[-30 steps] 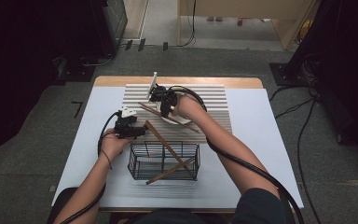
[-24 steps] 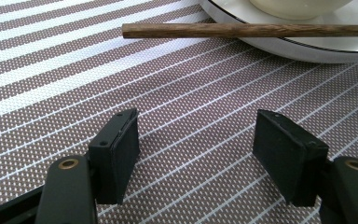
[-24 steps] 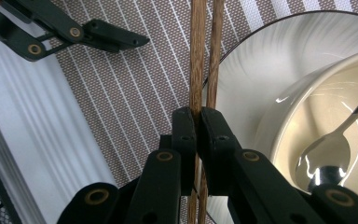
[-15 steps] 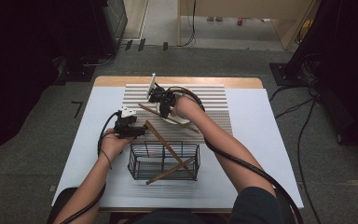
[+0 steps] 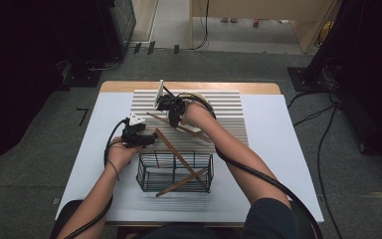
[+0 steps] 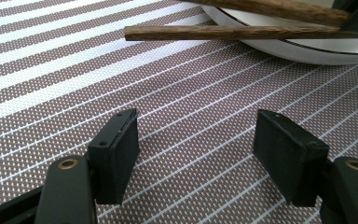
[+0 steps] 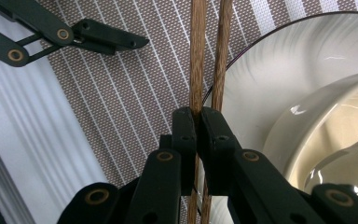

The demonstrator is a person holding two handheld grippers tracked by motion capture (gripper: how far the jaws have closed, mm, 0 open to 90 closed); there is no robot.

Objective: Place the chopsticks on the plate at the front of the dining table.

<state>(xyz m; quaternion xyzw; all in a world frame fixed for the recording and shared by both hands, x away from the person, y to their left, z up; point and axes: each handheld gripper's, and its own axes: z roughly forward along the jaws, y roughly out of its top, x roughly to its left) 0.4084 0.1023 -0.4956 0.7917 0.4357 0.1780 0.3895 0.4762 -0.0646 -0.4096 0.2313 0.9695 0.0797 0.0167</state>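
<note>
Two long, slim, dark brown wooden chopsticks (image 7: 208,56) lie side by side, nearly parallel, clamped together at mid-length. They cross the near left rim of the white ceramic plate (image 7: 279,84), their free ends reaching over the brown-and-white striped woven placemat (image 6: 121,60).

Between the left gripper's (image 6: 196,158) parted jaws we see bare mat (image 6: 191,116). Ahead, chopsticks (image 6: 233,31) and the plate (image 6: 307,49) bar our way; toward us the basket (image 5: 175,172) and its slanting sticks (image 5: 179,157) block passage.
</note>
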